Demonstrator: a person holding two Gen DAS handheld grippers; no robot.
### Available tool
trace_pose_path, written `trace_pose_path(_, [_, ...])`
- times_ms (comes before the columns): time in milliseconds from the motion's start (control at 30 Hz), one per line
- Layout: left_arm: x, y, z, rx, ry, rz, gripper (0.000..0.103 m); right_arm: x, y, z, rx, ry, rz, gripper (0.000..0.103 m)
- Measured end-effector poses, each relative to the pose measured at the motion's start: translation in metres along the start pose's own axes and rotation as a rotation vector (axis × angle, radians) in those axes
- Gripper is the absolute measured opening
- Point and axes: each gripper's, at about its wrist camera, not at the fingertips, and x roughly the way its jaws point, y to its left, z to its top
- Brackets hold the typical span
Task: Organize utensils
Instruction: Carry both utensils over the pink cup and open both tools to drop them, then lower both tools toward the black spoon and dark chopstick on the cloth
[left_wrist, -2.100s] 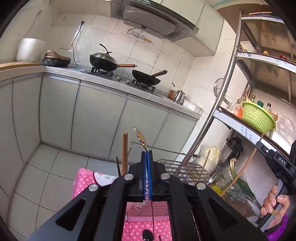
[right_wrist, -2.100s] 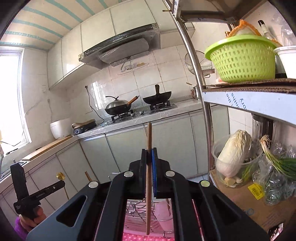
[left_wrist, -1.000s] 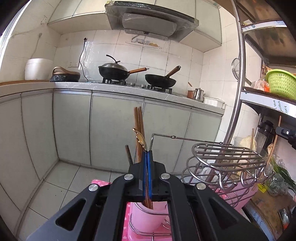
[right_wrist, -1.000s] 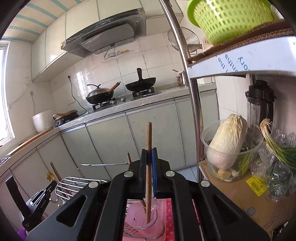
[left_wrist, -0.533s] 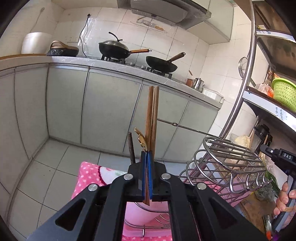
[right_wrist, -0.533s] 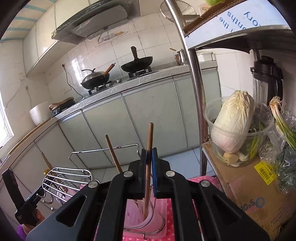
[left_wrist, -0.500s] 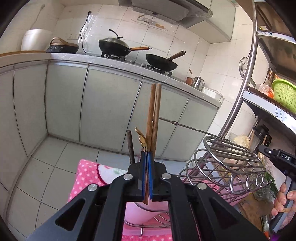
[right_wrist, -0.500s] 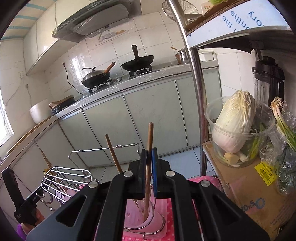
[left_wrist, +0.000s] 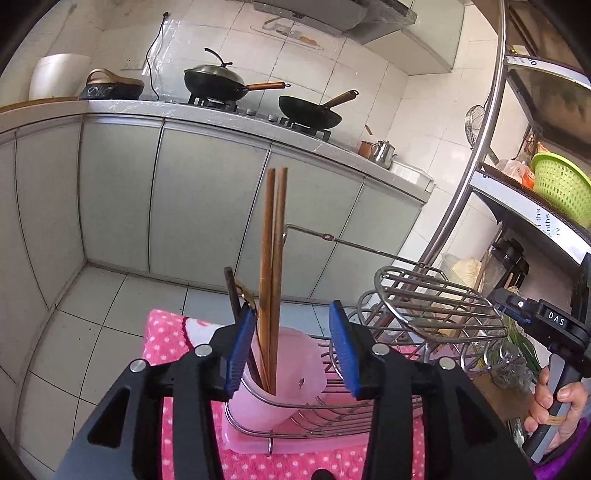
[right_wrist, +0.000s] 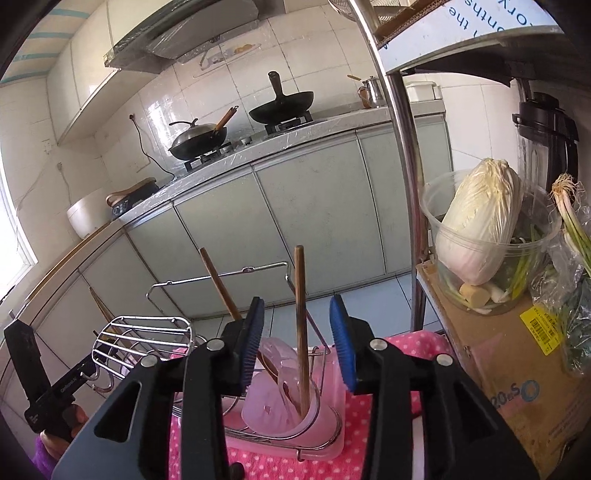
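chopsticks (left_wrist: 273, 273) stand upright in a translucent pink cup (left_wrist: 284, 373), which sits in the corner of a wire dish rack (left_wrist: 424, 295) on a pink tray over a pink polka-dot cloth (left_wrist: 166, 336). behind all of it runs a grey-green cabinet front (left_wrist: 207, 199) under a counter with two black woks (left_wrist: 310, 110) on a gas stove.

the left wrist view shows the rack's domed wire basket to the right of the cup, a green colander (left_wrist: 561, 188) on a steel shelf, and the other hand (left_wrist: 554, 398) wrapped round its black handle at the right edge. it also shows a darker stick and a gold-tipped utensil (left_wrist: 243, 291) leaning in the cup just left of the pair.

the right wrist view looks from the other side: a napa cabbage (right_wrist: 480, 221) in a clear tub on a cardboard box, spring onions beside it, and only two sticks rising from the cup (one upright between the pads, one leaning left).

left gripper (left_wrist: 291, 350) has its blue pads spread apart, clamping nothing; the pair stands just inside its left pad, though whether it touches the pad is unclear. right gripper (right_wrist: 297, 343) is likewise spread wide, the upright stick (right_wrist: 301, 325) free between its pads.
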Motion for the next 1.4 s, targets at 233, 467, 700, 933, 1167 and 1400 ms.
trace_pose_path(233, [-0.021,0.000,0.008,-0.002,-0.041,-0.011,0.043,-0.015,0.002,-0.008,-0.013,-0.002,-0.002,0.039])
trace_pose_path(467, [-0.046,-0.001,0.009,0.016,-0.071,-0.009,0.043,-0.033,0.004,-0.028,-0.024,0.002,-0.004,0.039])
trace_pose_path(700, [-0.064,0.000,-0.007,0.037,-0.084,0.015,0.043,-0.056,-0.001,-0.049,-0.002,-0.008,-0.014,0.039])
trace_pose_path(933, [-0.057,-0.001,-0.038,0.045,0.008,0.018,0.043,-0.050,-0.009,-0.085,0.039,0.088,-0.016,0.039])
trace_pose_path(1167, [-0.040,-0.006,-0.069,0.062,0.155,0.013,0.043,-0.040,-0.009,-0.117,0.072,0.170,0.016,0.039])
trace_pose_path(1400, [-0.016,-0.015,-0.101,0.066,0.359,-0.014,0.037,-0.030,0.003,-0.140,0.078,0.244,0.038,0.039])
